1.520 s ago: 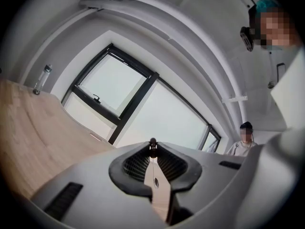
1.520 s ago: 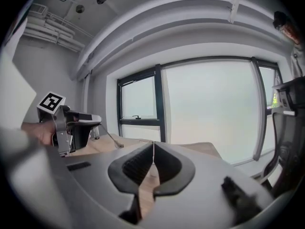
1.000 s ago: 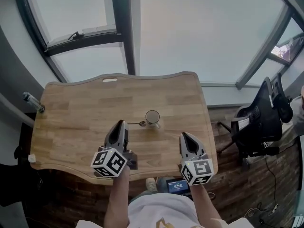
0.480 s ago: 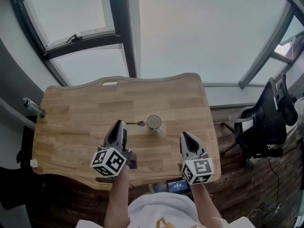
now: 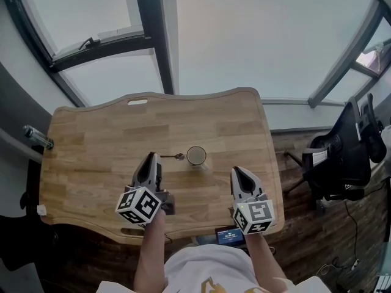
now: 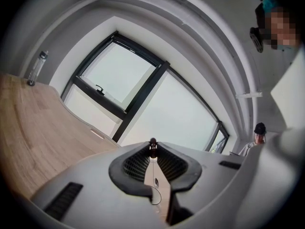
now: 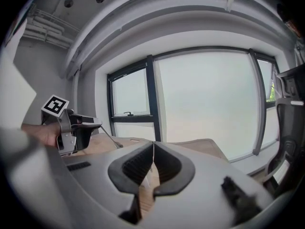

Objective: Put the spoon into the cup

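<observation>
Wooden table (image 5: pixel 91 139) takes up most of the head view. The left gripper (image 5: pixel 153 157) is pinching the spoon (image 5: pixel 173 157) by its handle, bowl end just left of the cup (image 5: pixel 196 156), not in it yet. The right gripper (image 5: pixel 238 172) is off to the right, jaws pressed together on nothing. The cup sits upright mid-table.

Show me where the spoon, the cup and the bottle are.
spoon (image 5: pixel 171 157): head view, middle of its handle.
cup (image 5: pixel 196 156): head view, inside its open mouth.
bottle (image 5: pixel 36 137): head view, middle of its body.
</observation>
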A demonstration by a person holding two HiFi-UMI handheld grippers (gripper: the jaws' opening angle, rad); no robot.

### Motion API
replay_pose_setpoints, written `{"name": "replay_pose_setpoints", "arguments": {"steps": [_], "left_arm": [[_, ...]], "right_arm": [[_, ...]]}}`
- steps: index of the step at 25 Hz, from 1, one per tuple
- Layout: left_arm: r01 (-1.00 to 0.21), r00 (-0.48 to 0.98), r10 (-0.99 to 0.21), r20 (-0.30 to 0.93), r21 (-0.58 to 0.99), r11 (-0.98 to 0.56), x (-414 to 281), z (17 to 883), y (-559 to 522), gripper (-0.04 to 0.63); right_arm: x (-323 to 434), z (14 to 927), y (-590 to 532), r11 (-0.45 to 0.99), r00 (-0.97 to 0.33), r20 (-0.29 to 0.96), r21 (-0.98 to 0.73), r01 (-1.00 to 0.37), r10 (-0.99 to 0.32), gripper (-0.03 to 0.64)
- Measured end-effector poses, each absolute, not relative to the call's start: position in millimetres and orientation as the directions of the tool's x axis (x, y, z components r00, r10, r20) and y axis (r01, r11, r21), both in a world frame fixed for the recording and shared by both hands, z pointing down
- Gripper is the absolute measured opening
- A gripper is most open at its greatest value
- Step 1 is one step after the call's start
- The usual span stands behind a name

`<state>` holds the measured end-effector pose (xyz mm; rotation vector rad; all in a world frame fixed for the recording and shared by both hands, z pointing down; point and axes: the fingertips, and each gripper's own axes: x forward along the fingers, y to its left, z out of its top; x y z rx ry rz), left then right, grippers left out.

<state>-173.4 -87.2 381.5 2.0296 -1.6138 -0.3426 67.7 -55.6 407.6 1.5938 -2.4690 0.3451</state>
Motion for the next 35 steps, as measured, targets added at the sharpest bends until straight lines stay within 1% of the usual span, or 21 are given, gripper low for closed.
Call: {"name": "replay_pose_setpoints", "arguments": {"steps": [20, 35], "left_arm": [[-0.839, 0.259, -0.933, 0.251, 0.536, -0.089, -170.9, 440.8, -124.5, 0.052], [-0.831, 0.268, -0.918, 0.293, 0.553, -0.066, -167.4, 465.1, -135.5, 0.052]], "right_arm": [[64.4, 453.6, -95.9, 0.406, -0.424, 0.366, -0.13, -0.905, -0.828, 0.032], [59.4, 474.2, -111.0, 0.418, -0.439, 0.402, -0.145, -0.897, -0.803, 0.032]]}}
